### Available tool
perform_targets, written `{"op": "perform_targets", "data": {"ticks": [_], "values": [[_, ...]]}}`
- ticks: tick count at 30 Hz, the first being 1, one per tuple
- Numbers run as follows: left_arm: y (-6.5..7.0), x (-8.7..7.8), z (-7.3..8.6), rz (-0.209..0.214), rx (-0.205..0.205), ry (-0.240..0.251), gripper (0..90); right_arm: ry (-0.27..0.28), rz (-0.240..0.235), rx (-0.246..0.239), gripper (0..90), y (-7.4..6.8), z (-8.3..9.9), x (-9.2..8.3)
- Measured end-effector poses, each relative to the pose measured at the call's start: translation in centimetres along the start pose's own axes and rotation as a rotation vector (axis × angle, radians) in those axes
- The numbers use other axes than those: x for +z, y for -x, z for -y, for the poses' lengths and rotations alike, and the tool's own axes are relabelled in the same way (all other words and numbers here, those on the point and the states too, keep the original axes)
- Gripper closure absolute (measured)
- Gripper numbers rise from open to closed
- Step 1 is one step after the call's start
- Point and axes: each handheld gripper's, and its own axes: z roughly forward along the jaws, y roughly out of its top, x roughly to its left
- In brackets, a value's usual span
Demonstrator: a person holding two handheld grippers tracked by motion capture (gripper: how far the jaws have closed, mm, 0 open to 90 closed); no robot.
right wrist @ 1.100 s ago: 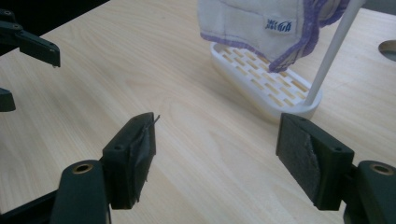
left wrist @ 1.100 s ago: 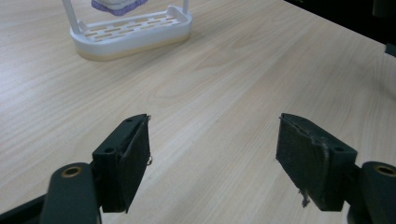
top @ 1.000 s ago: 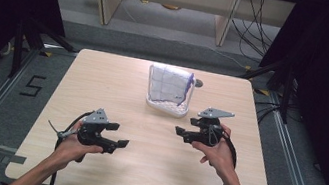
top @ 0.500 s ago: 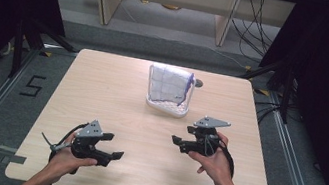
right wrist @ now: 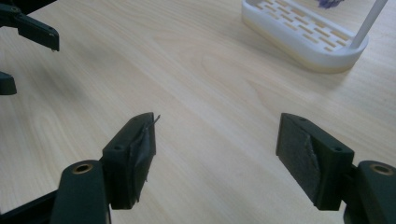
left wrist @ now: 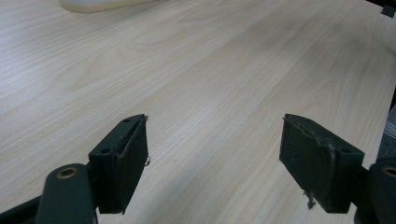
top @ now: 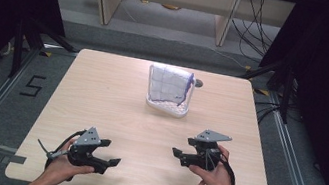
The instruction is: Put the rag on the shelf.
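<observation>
You are holding both black two-jaw grippers low over the near half of the pale wooden table [top: 101, 92], jaws spread wide and gripping nothing. The white checked cloth [top: 169, 84] is draping over the white slotted plastic rack [top: 166, 107], which is standing upright at the table's middle, toward the far edge. From the right gripper [top: 181, 157] the rack is lying ahead and slightly left, well apart; its slotted base [right wrist: 306, 35] is showing beyond the open pads. The left gripper [top: 107, 163] is sitting farther off, pointing right. Judgement: the right hand is nearer, so any reach likely starts there.
</observation>
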Motion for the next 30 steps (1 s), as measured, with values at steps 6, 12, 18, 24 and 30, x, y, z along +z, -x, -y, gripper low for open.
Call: {"op": "perform_targets", "data": {"ticks": [6,12,18,24,30], "values": [[0.4,-0.2,0.5,-0.002,-0.015,-0.009,22.0,-0.009,-0.002,0.017,28.5,-0.3,1.1,-0.2],[0.8,-0.4,1.1,0.005,-0.011,-0.017,21.7,-0.014,-0.032,0.038,24.7,-1.0,2.1,-0.4],[0.8,-0.6,1.9,-0.005,0.002,-0.037,21.2,-0.018,-0.071,0.014,15.9,-1.6,3.4,-0.6],[1.3,-0.7,2.8,0.026,-0.037,-0.030,17.8,-0.030,-0.049,-0.037,15.9,-2.0,4.5,-0.9],[1.8,-1.0,3.4,0.021,-0.044,-0.043,14.6,-0.066,-0.046,-0.018,15.9,-2.3,5.8,-1.3]]}}
